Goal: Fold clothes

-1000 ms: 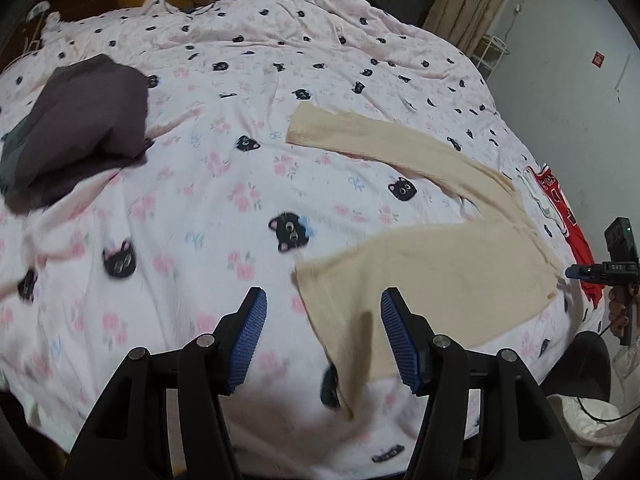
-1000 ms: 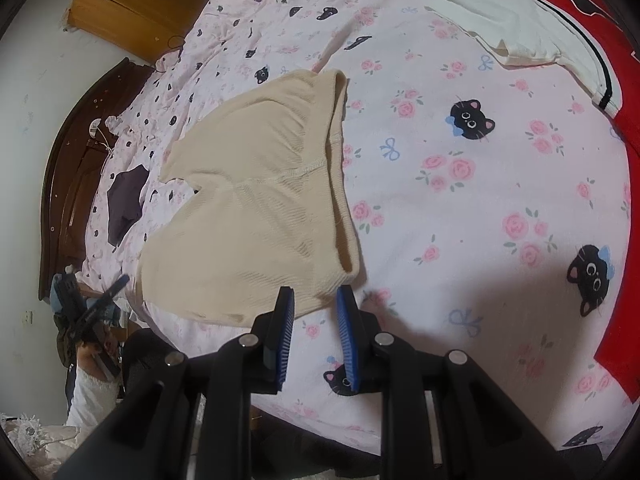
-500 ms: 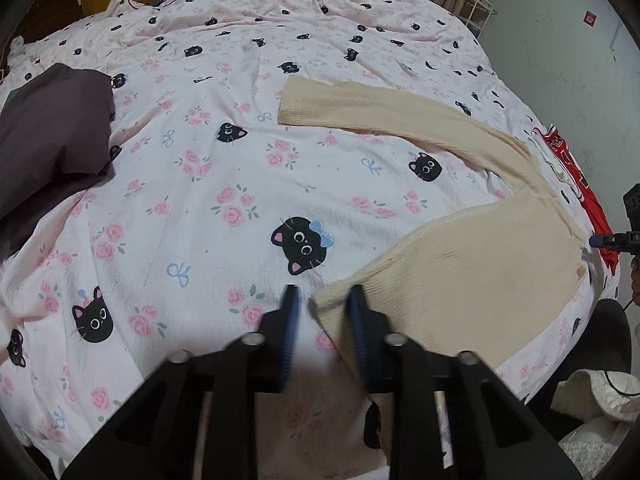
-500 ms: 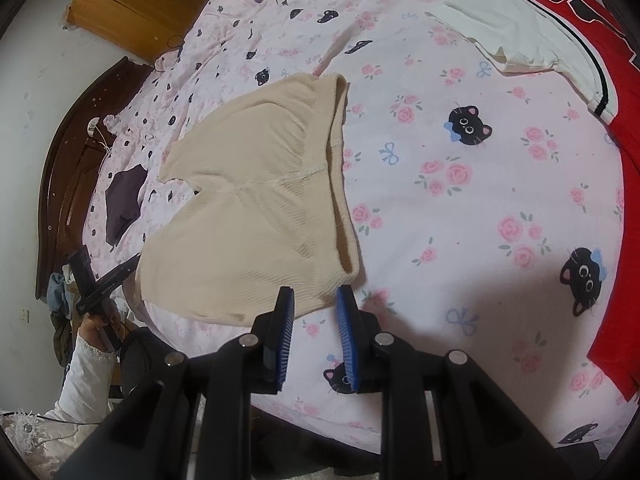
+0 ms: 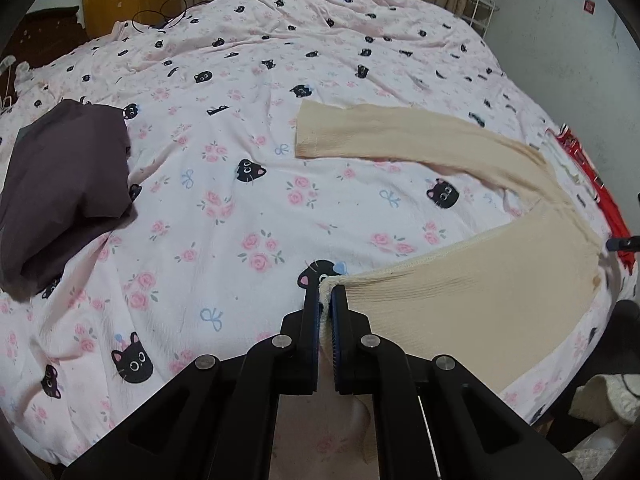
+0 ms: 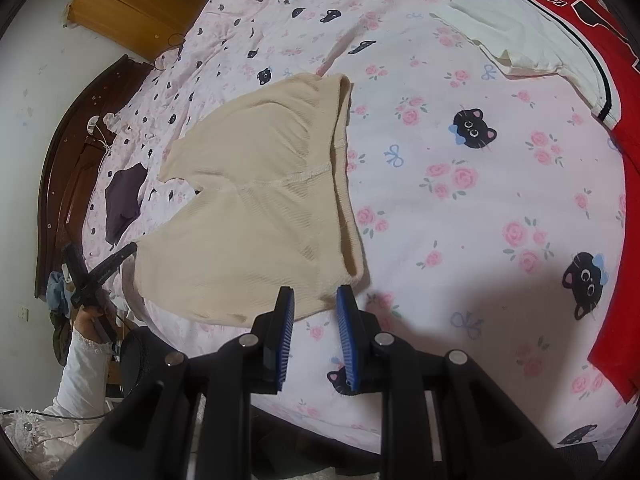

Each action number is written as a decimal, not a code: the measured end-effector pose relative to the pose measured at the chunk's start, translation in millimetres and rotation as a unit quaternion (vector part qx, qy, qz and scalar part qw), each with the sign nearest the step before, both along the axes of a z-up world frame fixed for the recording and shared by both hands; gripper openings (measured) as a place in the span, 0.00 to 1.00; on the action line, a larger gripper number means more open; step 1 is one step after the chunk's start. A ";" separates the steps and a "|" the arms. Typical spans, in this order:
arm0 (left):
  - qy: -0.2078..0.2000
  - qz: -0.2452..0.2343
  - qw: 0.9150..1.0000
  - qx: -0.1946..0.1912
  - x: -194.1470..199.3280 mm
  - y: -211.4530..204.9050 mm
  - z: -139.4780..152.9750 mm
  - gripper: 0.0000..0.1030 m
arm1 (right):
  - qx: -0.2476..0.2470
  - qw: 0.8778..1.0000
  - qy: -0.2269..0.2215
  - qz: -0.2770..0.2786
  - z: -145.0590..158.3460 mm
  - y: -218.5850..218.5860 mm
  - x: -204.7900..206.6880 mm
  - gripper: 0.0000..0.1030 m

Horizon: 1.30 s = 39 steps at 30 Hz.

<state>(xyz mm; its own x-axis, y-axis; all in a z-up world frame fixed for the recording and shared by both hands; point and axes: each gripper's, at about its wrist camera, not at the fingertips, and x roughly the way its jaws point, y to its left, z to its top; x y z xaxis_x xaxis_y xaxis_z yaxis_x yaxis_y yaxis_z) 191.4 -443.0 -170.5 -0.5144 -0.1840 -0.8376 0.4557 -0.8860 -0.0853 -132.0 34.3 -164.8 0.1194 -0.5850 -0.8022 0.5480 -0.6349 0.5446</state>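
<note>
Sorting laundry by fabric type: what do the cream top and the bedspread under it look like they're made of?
Cream top: apparently a ribbed knit, matte; fine parallel ribs and overlocked seams show where the left gripper pinches it. Bedspread: seemingly thin woven cotton, matte, with a slightly crinkled surface and a printed cat-and-rose pattern.

White lettering on the red-and-white jersey [image 6: 576, 20], cut off and unreadable; no other legible text.

I count three garments on my bed: one cream top [image 5: 472, 304], one dark garment [image 5: 60, 184], one red-and-white jersey [image 6: 568, 52]. Two grippers: left [image 5: 326, 300], right [image 6: 316, 308].
</note>
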 end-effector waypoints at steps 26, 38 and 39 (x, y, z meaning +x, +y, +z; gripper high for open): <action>0.035 0.048 0.997 0.048 73.0 52.9 -2.9 0.58 | -0.002 1.000 -0.011 -0.006 -9.1 5.3 0.7 0.23; 0.038 0.040 0.992 0.112 57.1 55.0 -14.8 0.58 | -0.006 1.000 -0.014 -0.001 -12.1 0.6 4.2 0.23; 0.039 0.044 0.991 0.120 56.5 53.5 -16.1 0.58 | -0.006 1.000 -0.014 -0.001 -12.0 0.8 4.0 0.23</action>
